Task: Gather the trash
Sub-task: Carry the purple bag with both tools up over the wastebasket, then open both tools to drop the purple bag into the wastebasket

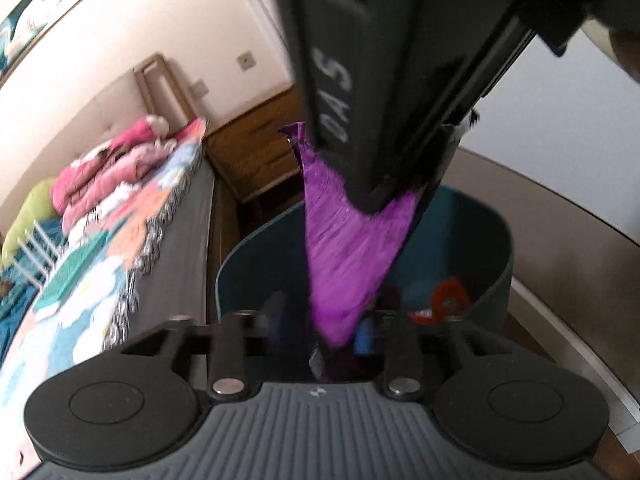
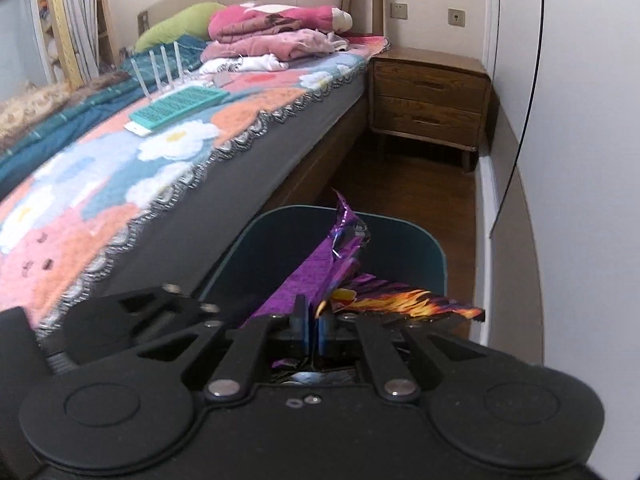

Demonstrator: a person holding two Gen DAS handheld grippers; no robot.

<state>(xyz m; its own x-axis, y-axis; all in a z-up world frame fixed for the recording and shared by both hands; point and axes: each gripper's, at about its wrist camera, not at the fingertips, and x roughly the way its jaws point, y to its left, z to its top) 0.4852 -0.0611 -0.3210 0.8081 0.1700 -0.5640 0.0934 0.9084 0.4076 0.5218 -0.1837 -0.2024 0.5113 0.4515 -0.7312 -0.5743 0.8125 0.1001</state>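
right gripper (image 2: 314, 326) jaws clamp purple wrapper (image 2: 316, 264) above teal bin (image 2: 436, 264); left gripper's jaws unclear; only left view shows bin's contents.

Wooden floor (image 2: 400, 184) carries teal bin (image 2: 436, 264), nightstand (image 2: 428, 100), bed (image 2: 256, 160).

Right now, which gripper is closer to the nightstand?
Hard to call. Both the right gripper and left gripper pinch the purple wrapper over the trash bin, well short of the nightstand.
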